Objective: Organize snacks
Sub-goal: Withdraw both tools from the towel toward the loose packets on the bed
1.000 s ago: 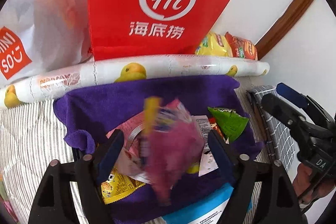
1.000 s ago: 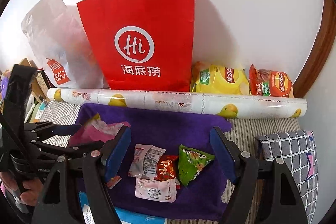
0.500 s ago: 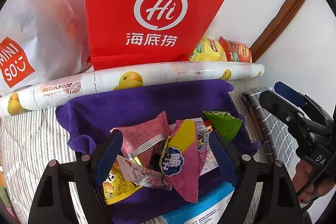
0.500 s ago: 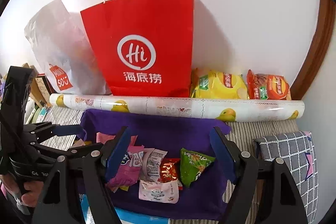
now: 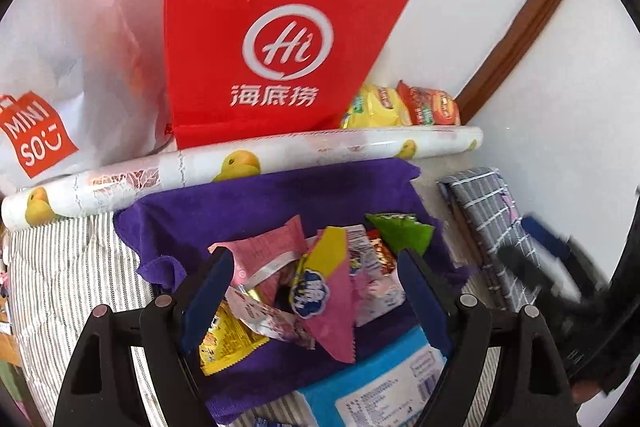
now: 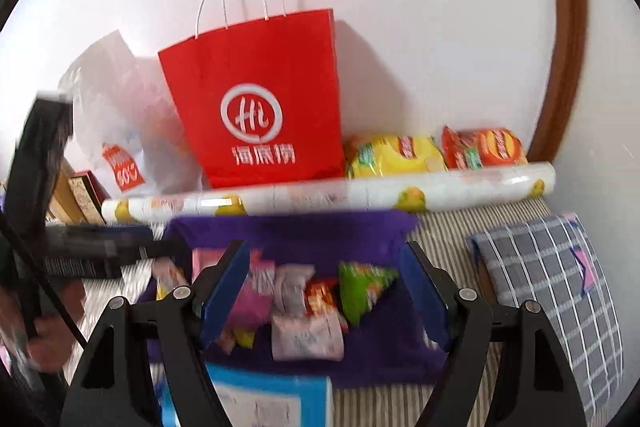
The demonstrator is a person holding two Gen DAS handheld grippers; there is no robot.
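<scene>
Several snack packets lie heaped on a purple towel (image 5: 280, 199). On top is a pink and yellow packet (image 5: 328, 303), with a pink packet (image 5: 272, 247), a yellow packet (image 5: 224, 343) and a green packet (image 5: 400, 231) around it. My left gripper (image 5: 312, 267) hangs open just above the heap, holding nothing. My right gripper (image 6: 322, 263) is also open and empty, above the green packet (image 6: 364, 283), a red packet (image 6: 320, 297) and a white packet (image 6: 308, 339). The left gripper (image 6: 152, 243) shows blurred at the left of the right wrist view.
A red paper bag (image 6: 260, 115) and a white plastic bag (image 5: 60, 67) lean on the wall behind a patterned roll (image 5: 240, 163). Yellow (image 6: 396, 155) and orange (image 6: 484, 147) chip bags lie to the right. A checked cushion (image 6: 552, 275) and a blue-white pack (image 5: 380, 379) border the towel.
The pink and yellow packet dropped between the left jaws and now rests on the heap. The left gripper has risen slightly. The right gripper has drawn back towards the lower right.
</scene>
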